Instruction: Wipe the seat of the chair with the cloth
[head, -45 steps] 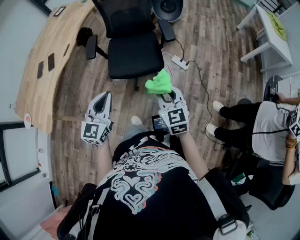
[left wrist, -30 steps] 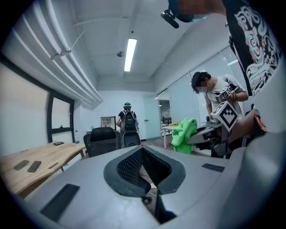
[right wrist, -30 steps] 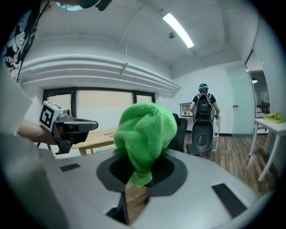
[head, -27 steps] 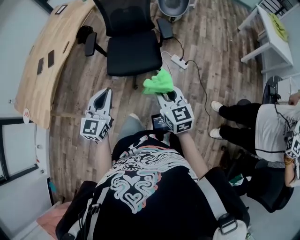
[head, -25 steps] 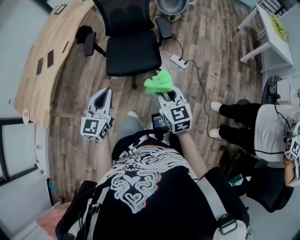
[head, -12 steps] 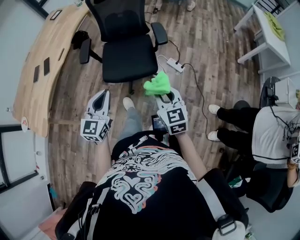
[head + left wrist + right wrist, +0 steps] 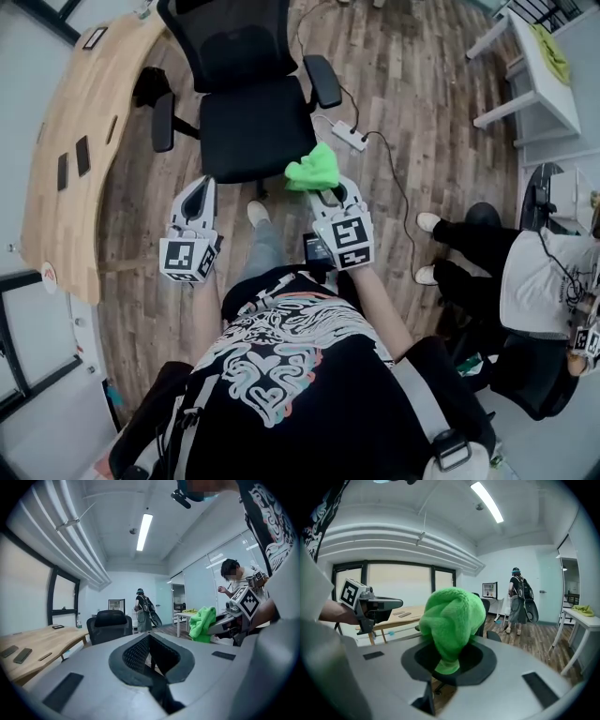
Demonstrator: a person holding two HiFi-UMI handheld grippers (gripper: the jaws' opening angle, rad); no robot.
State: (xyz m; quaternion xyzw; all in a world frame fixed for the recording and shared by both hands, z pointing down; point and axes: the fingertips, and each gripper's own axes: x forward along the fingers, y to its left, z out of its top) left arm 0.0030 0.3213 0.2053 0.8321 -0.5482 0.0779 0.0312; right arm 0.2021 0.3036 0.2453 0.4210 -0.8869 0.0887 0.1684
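A black office chair [image 7: 251, 122] stands in front of me on the wood floor, its seat facing up and bare. My right gripper [image 7: 325, 192] is shut on a bunched green cloth [image 7: 313, 169], held just off the seat's front right corner. The cloth [image 7: 452, 620] bulges up out of the closed jaws in the right gripper view. My left gripper [image 7: 199, 201] is shut and empty, held near the seat's front left corner. In the left gripper view the chair [image 7: 109, 625] shows ahead and the cloth [image 7: 202, 624] to the right.
A curved wooden desk [image 7: 80, 141] runs along the left with phones on it. A power strip [image 7: 347, 136] and cable lie on the floor right of the chair. A seated person [image 7: 525, 277] is at the right. A white table [image 7: 539, 66] stands far right.
The chair has come nearer and lower in the head view as I stepped toward it. Both grippers keep their hold and spacing; the cloth now hangs by the seat's front right corner.
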